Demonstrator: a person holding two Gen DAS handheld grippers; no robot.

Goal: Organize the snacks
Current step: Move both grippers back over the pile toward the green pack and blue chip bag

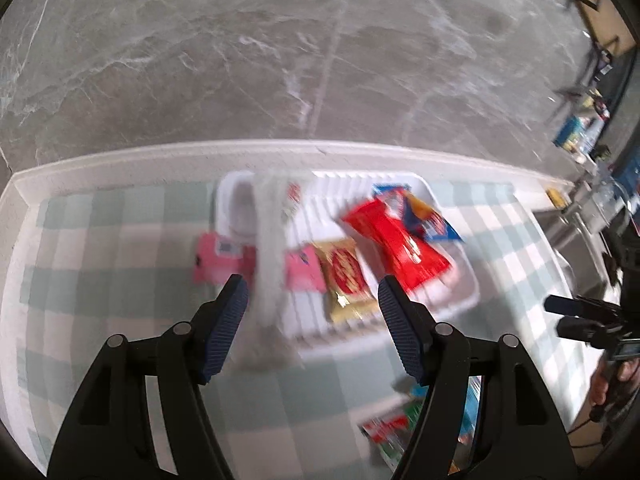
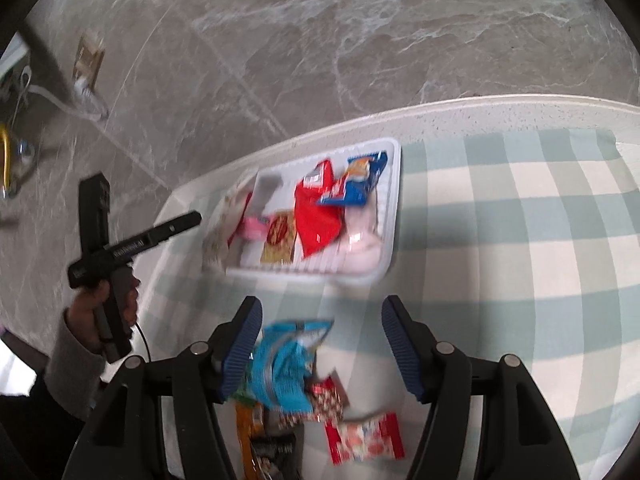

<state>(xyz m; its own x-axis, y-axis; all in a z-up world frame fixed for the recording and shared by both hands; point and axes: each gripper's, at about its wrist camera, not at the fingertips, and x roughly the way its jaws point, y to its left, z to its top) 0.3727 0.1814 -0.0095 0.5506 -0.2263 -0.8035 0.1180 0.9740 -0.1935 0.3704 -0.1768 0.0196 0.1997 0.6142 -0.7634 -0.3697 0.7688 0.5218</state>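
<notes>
Both tools gape wide: the left tool and right tool hold nothing. Snack packets fill the white tray at the surface's far edge; blur probably hides every label.

My white ribbed tray holds a red packet, blue packet, gold packet and pink one; loose snacks lie nearer on the checked cloth.
</notes>
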